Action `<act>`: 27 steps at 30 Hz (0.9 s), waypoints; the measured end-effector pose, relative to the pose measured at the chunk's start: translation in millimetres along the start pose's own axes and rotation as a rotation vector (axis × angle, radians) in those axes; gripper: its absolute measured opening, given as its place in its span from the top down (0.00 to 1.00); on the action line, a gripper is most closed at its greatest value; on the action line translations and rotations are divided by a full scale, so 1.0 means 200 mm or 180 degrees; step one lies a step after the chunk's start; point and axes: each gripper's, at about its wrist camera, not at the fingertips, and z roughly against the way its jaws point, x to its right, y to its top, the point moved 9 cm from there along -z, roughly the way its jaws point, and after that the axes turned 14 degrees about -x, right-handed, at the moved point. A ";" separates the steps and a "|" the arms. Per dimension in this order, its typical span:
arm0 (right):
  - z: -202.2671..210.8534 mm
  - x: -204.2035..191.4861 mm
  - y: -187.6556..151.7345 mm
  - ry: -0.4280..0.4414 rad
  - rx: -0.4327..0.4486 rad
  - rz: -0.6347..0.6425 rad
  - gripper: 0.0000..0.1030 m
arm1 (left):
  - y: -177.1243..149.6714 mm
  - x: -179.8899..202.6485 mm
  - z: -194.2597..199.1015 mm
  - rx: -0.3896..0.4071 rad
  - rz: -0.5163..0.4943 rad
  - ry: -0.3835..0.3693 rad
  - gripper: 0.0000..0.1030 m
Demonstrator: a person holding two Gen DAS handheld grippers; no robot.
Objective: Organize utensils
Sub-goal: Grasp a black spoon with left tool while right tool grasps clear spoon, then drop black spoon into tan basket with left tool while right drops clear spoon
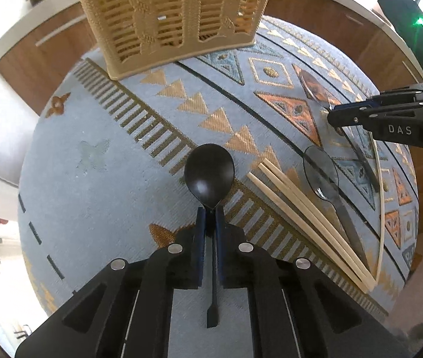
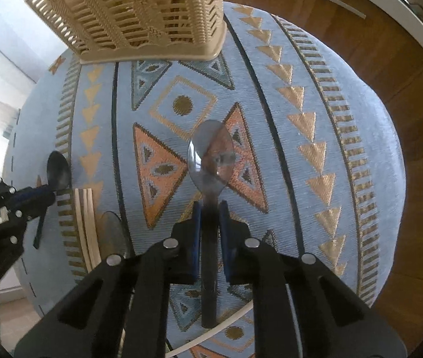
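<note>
My left gripper (image 1: 210, 213) is shut on the neck of a black spoon (image 1: 209, 173), held above the patterned cloth. It also shows in the right wrist view (image 2: 51, 192) with the black spoon (image 2: 58, 170). My right gripper (image 2: 210, 208) is shut on the handle of a clear smoky spoon (image 2: 211, 155). In the left wrist view the right gripper (image 1: 332, 116) holds that clear spoon (image 1: 312, 85). A beige woven utensil basket (image 1: 169, 15) stands at the far side; it also shows in the right wrist view (image 2: 139, 15).
On the blue patterned tablecloth (image 1: 98, 137) lie several wooden chopsticks (image 1: 309, 220), another clear spoon (image 1: 323, 173) and a thin white stick (image 1: 381, 208). The chopsticks (image 2: 87, 223) show in the right wrist view too. Wooden cabinets (image 2: 390, 59) surround the table.
</note>
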 end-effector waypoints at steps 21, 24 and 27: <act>0.92 -0.23 -0.02 0.0540 0.1998 0.0478 0.90 | 0.30 -0.12 1.03 0.2567 0.0378 -0.0873 0.96; 1.09 -0.25 0.07 0.0456 0.2320 0.0478 0.90 | 0.38 -0.11 1.16 0.2830 0.0372 -0.0826 0.96; 1.21 -0.26 0.15 0.0440 0.2585 0.0429 0.90 | 0.47 -0.10 1.24 0.3066 0.0349 -0.0730 0.96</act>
